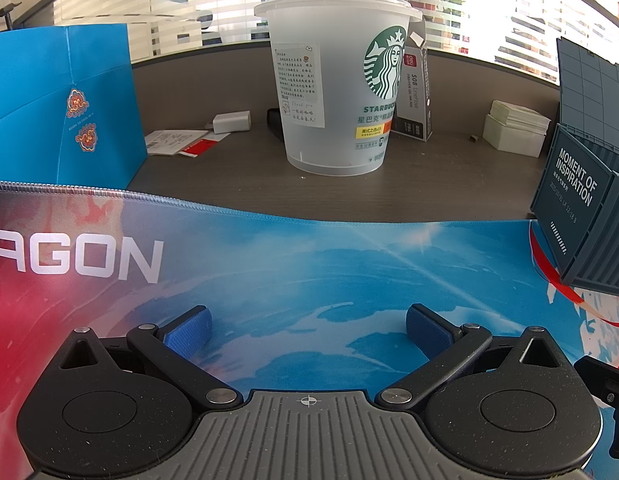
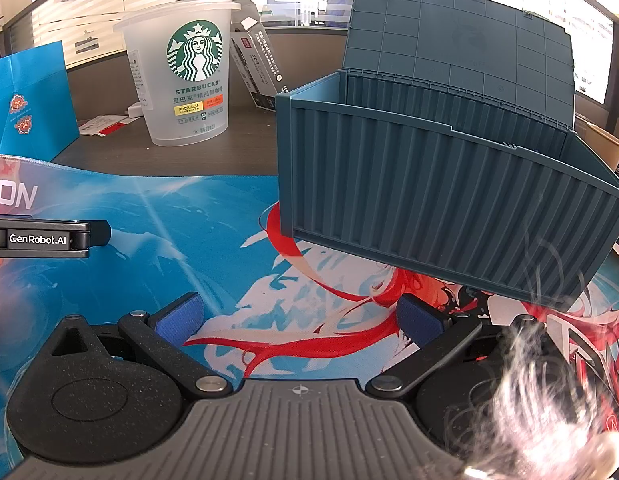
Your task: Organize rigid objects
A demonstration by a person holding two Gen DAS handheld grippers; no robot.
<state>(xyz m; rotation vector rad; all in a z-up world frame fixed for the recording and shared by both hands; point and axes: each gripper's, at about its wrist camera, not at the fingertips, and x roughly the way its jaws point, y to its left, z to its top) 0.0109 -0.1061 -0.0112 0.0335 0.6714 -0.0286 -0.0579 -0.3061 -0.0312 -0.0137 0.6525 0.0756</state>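
Two grippers are held low over the printed desk mat (image 1: 309, 264), each with its jaws spread wide and nothing between the blue pads. Largest in the scene is the blue container box (image 2: 449, 184), seen at the right with its lid (image 2: 461, 40) swung up behind it; it rests on the mat's far right part, its far end reaching toward the bare desk. Just ahead of the right gripper (image 2: 299, 320) its ribbed wall rises — a push forward could be expected to shove the box or knock the raised lid down. Next in size, the frosted plastic cup (image 1: 337, 92) stands upright on the desk beyond the mat, straight ahead of the left gripper (image 1: 309, 328); being light and empty-looking, it could be tipped by an off-centre squeeze. Behind it leans a pen carton (image 1: 415, 92) — likely toppled if the cup is nudged. Smaller, a white charger (image 1: 231, 121) lies far left, easily missed.
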